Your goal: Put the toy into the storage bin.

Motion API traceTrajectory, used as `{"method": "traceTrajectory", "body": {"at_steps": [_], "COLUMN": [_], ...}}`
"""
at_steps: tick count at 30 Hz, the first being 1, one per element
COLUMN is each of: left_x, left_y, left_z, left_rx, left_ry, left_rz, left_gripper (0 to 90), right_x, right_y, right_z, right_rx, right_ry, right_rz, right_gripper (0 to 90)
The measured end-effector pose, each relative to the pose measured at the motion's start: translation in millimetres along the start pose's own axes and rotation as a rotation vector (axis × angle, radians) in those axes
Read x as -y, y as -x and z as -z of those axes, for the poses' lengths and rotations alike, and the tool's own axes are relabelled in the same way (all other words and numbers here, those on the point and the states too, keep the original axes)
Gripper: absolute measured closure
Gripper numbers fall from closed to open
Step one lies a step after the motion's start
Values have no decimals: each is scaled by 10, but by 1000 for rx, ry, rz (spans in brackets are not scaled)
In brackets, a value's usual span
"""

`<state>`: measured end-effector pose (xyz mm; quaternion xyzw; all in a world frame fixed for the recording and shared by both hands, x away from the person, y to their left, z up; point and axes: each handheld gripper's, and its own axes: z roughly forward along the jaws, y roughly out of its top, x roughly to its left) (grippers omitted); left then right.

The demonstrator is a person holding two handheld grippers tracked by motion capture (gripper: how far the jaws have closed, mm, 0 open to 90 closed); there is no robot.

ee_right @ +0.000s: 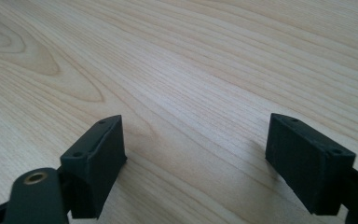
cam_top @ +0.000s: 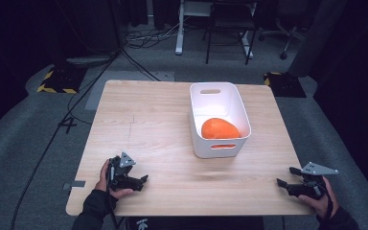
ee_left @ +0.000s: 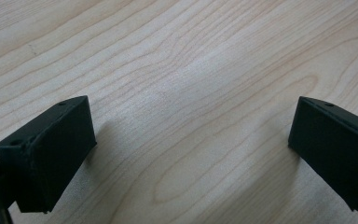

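One bin (cam_top: 219, 115), white, far-centre on the table (cam_top: 139, 124). One orange lump (cam_top: 220, 128) lies inside it, at the bin's near end. It looks smooth, rounded and probably soft or light, though it is too small to be sure; I'd pinch it across its narrow middle. My left claw (cam_top: 136, 182) sits near-left of the bin, jaws spread, nothing held. My right claw (cam_top: 287, 178) sits near-right of it, jaws spread, nothing held.

Orange thing (cam_top: 219, 129) — lower part hidden by bin wall (cam_top: 218, 147).
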<state>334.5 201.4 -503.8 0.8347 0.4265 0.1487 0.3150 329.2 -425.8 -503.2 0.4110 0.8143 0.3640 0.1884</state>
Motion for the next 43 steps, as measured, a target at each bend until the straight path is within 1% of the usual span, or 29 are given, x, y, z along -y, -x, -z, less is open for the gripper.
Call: {"method": "traceTrajectory", "body": {"at_steps": [5,7,13,29,30,32,43], "left_x": [1,1,0,-3,-4,-8,-8], "left_y": [1,1,0,-3,0,-6,-6], "left_z": [1,1,1,-1,-6,-6,-5], "left_rx": [0,0,1,-4,3,-3,-3], "left_ry": [0,-1,-1,1,1,4,4], "left_rz": [-1,-1,-1,-3,2,-6,-6], "left_gripper": [7,7,6,6,6,6,6], "right_x": [-2,-7,-7,-8,-7,-8,-7], "right_y": [-1,-10,-13,-12,-11,-11,-13], "right_z": [-4,-10,-9,-9,-9,-9,-10], "right_rx": [2,8,14,13,14,14,14], "right_ry": [2,2,2,1,1,1,2], "right_rz": [1,-10,-11,-11,-10,-10,-11], "right_gripper": [200,199,199,200,199,199,199]}}
